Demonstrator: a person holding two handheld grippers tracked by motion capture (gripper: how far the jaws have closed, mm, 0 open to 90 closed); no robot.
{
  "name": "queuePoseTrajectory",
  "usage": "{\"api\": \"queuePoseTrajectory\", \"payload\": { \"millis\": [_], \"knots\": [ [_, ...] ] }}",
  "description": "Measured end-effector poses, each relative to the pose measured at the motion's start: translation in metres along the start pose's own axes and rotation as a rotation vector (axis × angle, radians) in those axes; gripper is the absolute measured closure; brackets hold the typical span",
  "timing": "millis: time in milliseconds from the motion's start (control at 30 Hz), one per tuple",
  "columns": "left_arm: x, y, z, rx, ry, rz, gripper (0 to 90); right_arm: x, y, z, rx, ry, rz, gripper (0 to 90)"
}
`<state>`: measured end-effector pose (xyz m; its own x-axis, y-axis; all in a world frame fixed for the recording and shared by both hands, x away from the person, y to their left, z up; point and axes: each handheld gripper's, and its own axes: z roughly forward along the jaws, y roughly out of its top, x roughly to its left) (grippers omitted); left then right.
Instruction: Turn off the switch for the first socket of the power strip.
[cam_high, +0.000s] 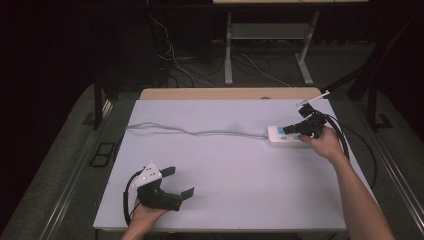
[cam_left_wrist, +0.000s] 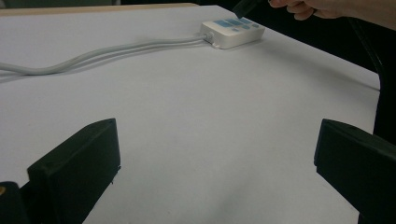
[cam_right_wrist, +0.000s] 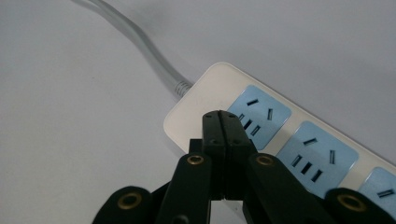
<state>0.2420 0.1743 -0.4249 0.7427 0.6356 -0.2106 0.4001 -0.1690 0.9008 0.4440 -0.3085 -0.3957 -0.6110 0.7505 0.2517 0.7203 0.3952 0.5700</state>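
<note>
Power strip (cam_right_wrist: 280, 140), white with blue sockets; right gripper (cam_right_wrist: 227, 122) closed above it, left gripper (cam_left_wrist: 215, 158) wide.

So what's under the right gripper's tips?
The right gripper, jaws shut on nothing, sits over the power strip, at the edge of its first blue socket. The tips hide that socket's near corner, so contact can't be told.

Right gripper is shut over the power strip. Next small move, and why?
Probably ease the right gripper straight down: its shut jaws hover at the cable end of the power strip, at the first blue socket, holding nothing. The left gripper sits open and apart.
</note>
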Motion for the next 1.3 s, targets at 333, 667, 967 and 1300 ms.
{"api": "queuePoseTrajectory", "payload": {
  "millis": [333, 667, 967, 1300],
  "knots": [
    [0.000, 0.000, 0.000, 0.001, 0.000, 0.001, 0.0, -0.001, -0.003, 0.008, 0.028, -0.016, 0.003, 89.7],
    [0.000, 0.000, 0.000, 0.000, 0.001, 0.000, 0.0, -0.002, -0.007, 0.016, 0.035, -0.018, 0.002, 89.7],
    [0.000, 0.000, -0.001, 0.002, 0.004, 0.001, 0.0, -0.001, -0.009, 0.017, 0.016, -0.025, -0.013, 89.8],
    [0.000, -0.001, -0.001, 0.004, 0.002, 0.002, 0.0, -0.006, -0.015, 0.017, -0.025, 0.010, -0.002, 90.0]
  ]
}}
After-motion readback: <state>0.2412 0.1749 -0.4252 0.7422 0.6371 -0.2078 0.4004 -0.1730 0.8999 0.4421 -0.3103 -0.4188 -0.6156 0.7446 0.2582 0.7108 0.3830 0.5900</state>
